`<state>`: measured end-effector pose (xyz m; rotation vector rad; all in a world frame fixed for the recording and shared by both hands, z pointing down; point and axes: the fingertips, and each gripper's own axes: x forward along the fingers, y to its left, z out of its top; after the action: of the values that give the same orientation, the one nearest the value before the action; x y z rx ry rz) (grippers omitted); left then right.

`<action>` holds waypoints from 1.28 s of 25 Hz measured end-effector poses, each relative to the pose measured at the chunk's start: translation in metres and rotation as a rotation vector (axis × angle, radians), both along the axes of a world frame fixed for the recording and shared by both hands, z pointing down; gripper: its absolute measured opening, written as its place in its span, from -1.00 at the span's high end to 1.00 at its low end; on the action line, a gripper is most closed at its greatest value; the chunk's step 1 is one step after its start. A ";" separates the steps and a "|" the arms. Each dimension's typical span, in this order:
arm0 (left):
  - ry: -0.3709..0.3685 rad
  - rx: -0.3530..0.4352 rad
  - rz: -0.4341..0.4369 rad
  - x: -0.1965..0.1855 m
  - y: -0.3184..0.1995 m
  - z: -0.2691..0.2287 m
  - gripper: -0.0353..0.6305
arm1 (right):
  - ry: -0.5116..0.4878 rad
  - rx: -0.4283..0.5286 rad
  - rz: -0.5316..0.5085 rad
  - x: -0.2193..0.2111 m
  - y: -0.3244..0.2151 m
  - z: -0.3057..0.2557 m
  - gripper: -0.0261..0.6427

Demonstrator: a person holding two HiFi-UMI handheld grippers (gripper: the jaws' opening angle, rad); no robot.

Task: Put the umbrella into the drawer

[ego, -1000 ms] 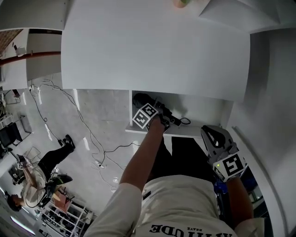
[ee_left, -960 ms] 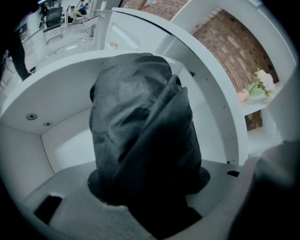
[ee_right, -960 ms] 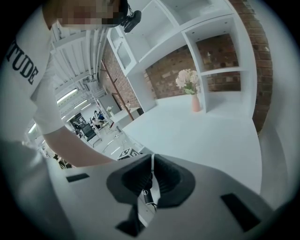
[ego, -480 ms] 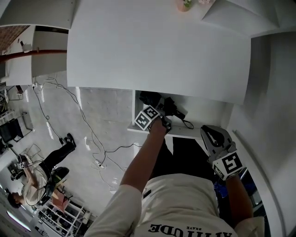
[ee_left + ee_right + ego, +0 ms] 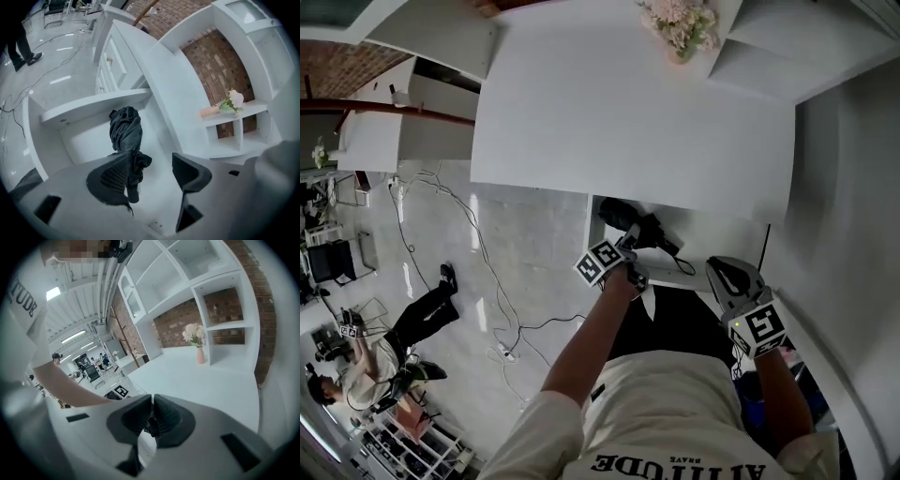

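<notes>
The black folded umbrella (image 5: 125, 131) lies inside the open white drawer (image 5: 89, 140), its handle end pointing toward me. My left gripper (image 5: 151, 173) hovers above it, jaws wide open with nothing between them, clear of the umbrella. In the head view the umbrella (image 5: 637, 225) sits in the drawer (image 5: 717, 246) just under the tabletop's edge, with the left gripper (image 5: 635, 258) just in front of it. My right gripper (image 5: 724, 274) hangs at the right, short of the drawer, and in its own view the right gripper (image 5: 153, 416) is shut on nothing.
A broad white tabletop (image 5: 628, 103) overhangs the drawer. A vase of flowers (image 5: 680, 28) stands at its far edge. White shelving (image 5: 187, 268) backs a brick wall. Cables (image 5: 487, 281) trail over the floor at left, where another person (image 5: 394, 347) stands.
My left gripper has let go of the umbrella, opened wide and lifted up out of the drawer. The umbrella stays in the drawer. The right gripper has barely moved.
</notes>
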<state>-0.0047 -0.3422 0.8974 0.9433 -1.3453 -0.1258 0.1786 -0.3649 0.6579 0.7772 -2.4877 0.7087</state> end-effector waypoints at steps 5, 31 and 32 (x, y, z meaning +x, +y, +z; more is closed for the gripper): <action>0.031 0.089 -0.011 -0.013 0.004 -0.047 0.14 | -0.011 0.033 0.003 -0.005 0.013 -0.010 0.82; -0.329 0.677 0.301 -0.165 0.128 -0.280 0.81 | 0.048 0.244 0.254 -0.070 0.142 -0.098 0.82; -0.340 0.691 0.318 -0.167 0.137 -0.286 0.81 | 0.053 0.248 0.262 -0.072 0.153 -0.103 0.82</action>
<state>-0.1721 -0.2047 0.6117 1.8140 -1.4654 -0.1983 0.1070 -0.2122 0.5551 1.2130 -2.4804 0.4602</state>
